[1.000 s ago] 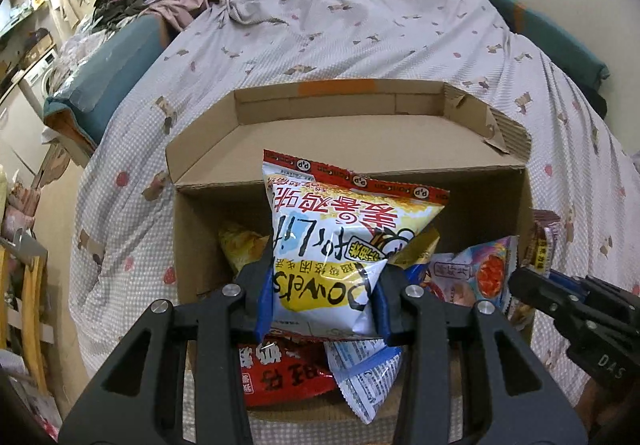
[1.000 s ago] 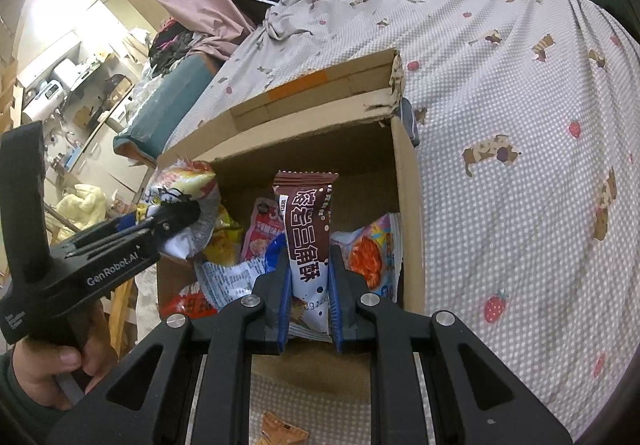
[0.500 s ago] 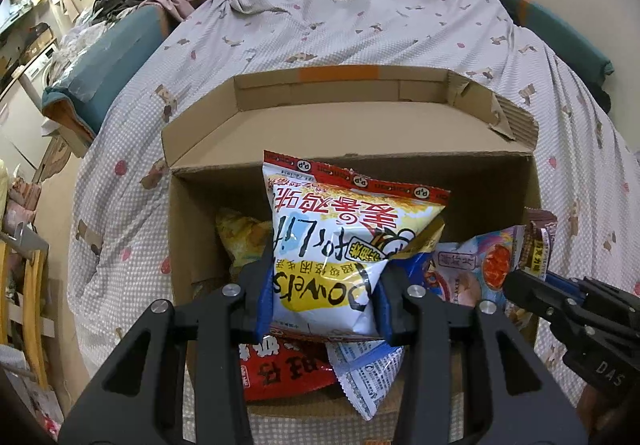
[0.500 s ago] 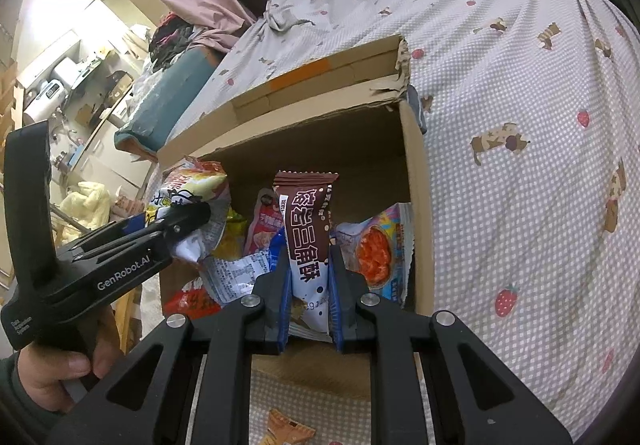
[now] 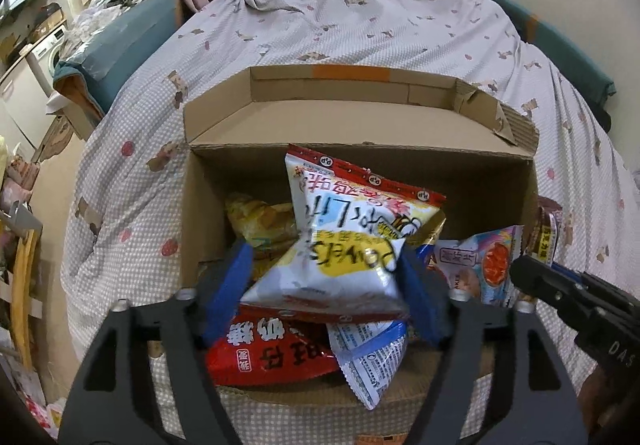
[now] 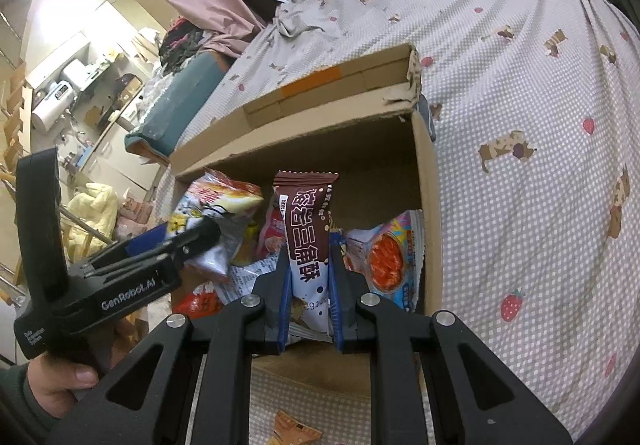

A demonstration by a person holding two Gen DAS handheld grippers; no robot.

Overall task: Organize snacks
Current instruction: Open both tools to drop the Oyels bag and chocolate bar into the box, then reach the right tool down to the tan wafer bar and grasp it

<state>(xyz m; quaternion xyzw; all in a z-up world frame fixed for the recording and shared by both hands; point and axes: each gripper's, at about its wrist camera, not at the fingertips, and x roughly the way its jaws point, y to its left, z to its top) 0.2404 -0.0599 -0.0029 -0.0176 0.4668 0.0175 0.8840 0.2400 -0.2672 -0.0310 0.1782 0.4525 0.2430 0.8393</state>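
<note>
Two grippers work over one cardboard box point(image 5: 360, 161) that sits on a bed point(image 5: 360, 29) covered with a dotted sheet. The left gripper point(image 5: 324, 285) has its jaws opening, blue pads spread to either side of a white and yellow chip bag point(image 5: 344, 245); the pads look clear of it on the left and close against it on the right, and the bag is blurred and tilted above the pile. Under it lie a red packet point(image 5: 268, 357) and a white and blue packet point(image 5: 368, 357) at the box's near edge, with a yellow bag point(image 5: 260, 221) deeper inside on the left. The right gripper point(image 6: 310, 285) is clamped on a brown snack bar point(image 6: 306, 241), held upright over the box's right half, just beside an orange-printed packet point(image 6: 384, 257) leaning on the right wall. A hand point(image 6: 60, 377) grips the left tool's handle in the right wrist view
</note>
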